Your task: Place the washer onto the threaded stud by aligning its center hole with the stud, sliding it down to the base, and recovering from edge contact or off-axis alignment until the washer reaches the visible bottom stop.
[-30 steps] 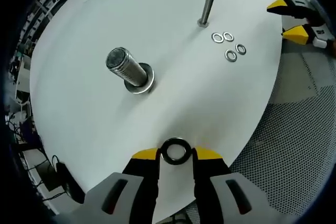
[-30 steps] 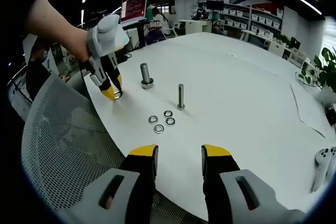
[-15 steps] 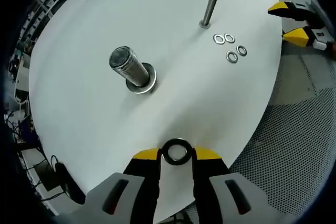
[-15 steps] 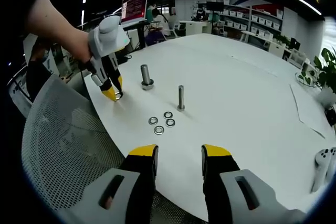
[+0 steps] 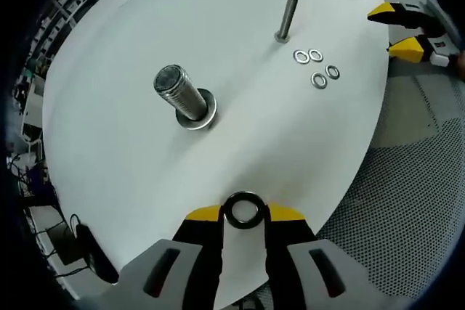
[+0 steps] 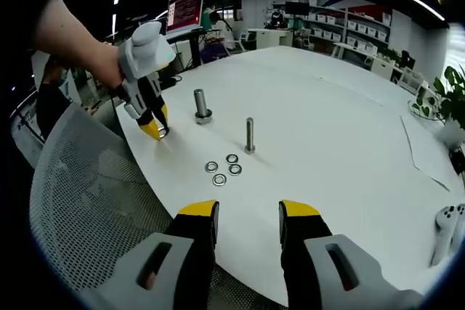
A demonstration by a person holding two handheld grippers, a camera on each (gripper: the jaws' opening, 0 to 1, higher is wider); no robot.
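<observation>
My left gripper (image 5: 243, 213) is shut on a large dark washer (image 5: 243, 209), held just above the near edge of the white table (image 5: 131, 172). Ahead of it a thick threaded stud (image 5: 180, 94) stands on the table with a washer round its base. In the right gripper view the left gripper (image 6: 155, 130) hangs to the left of that thick stud (image 6: 200, 104), a person's hand holding it. My right gripper (image 6: 247, 215) is open over the table's near edge, with nothing between its fingers.
A thin stud (image 5: 286, 18) stands farther back, with several small washers (image 5: 317, 66) lying beside it. A mesh chair (image 6: 87, 201) sits below the table edge at left. White controllers (image 6: 445, 231) lie at the far right. A sheet of paper (image 6: 429, 154) rests on the table.
Almost nothing: the left gripper view has shifted slightly, with the washer still gripped. The right gripper has stayed still.
</observation>
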